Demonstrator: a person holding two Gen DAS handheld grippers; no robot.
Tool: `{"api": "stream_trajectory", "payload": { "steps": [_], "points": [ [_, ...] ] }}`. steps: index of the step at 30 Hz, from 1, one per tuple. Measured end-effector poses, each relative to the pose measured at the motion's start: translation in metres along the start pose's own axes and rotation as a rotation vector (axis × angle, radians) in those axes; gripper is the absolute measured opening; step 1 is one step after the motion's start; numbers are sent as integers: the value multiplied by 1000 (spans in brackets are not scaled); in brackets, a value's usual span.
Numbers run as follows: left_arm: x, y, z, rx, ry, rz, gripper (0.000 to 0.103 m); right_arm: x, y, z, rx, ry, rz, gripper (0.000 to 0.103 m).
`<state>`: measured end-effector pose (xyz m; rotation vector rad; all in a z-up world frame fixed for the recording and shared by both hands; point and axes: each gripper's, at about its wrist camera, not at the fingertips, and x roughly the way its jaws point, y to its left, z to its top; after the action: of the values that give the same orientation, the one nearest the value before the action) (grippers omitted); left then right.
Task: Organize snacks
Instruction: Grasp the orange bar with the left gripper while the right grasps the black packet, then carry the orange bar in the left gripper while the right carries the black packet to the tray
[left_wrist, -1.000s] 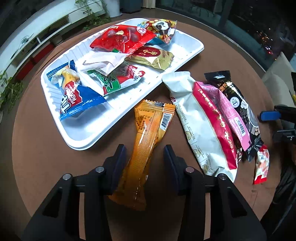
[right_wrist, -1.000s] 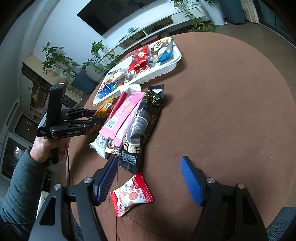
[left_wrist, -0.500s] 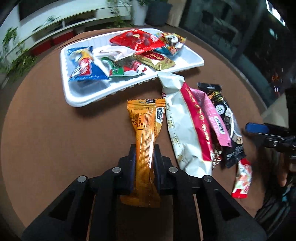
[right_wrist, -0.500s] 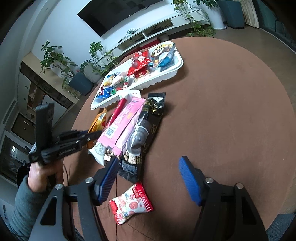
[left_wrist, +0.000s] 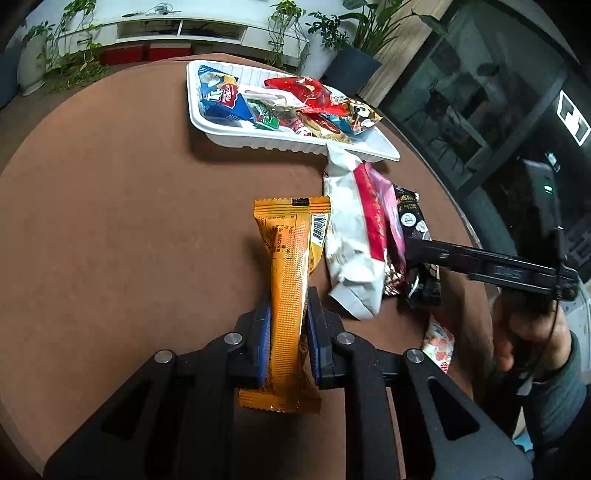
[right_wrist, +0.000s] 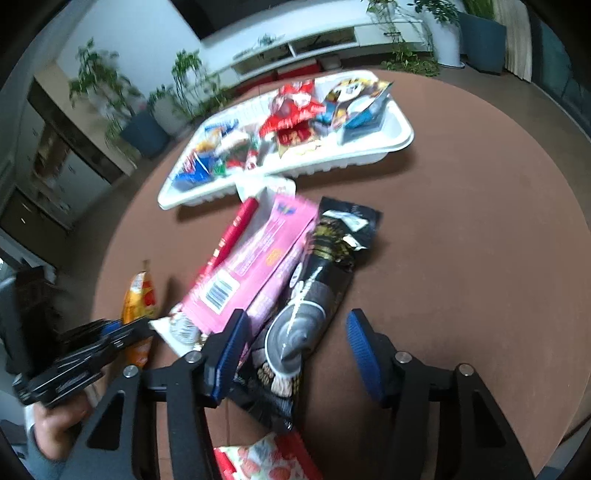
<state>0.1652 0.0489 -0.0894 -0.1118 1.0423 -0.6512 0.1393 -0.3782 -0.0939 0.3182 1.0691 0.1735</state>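
While the left gripper (left_wrist: 288, 343) clamps its blue pads onto the lower part of an orange snack packet (left_wrist: 290, 280), the packet's far end with its barcode points toward a white tray (left_wrist: 280, 142) on the round brown table (left_wrist: 129, 221). That tray holds a heap of wrapped snacks: a blue bag (left_wrist: 218, 98) at its left end, a green-and-white packet (left_wrist: 269, 118) beside it, a red bag (left_wrist: 306, 90) lying across the middle, and a panda-printed packet (left_wrist: 356, 110) at the right end. Part of the tray floor near the panda packet is bare in the right wrist view. Just outside the tray, a white bag with a red stripe (left_wrist: 351, 236) touches its rim, with a pink packet (right_wrist: 258, 254) overlapping it and a black packet (right_wrist: 317, 288) alongside. The right gripper (right_wrist: 295, 358) hangs over the black packet's near end with its jaws closing, the packet between the pads but not yet pinched. A small strawberry-printed packet (right_wrist: 266, 458) lies nearest, beneath that gripper.
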Motion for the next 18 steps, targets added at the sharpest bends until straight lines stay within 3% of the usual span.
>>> {"api": "stream_trajectory", "payload": {
  "steps": [8, 18],
  "points": [
    [5, -6, -4, -14, -3, -7, 15, 3, 5, 2, -77, -20, -93, 39],
    [7, -7, -6, -25, -7, -4, 15, -5, -2, -10, -91, -26, -104, 25]
  ]
}}
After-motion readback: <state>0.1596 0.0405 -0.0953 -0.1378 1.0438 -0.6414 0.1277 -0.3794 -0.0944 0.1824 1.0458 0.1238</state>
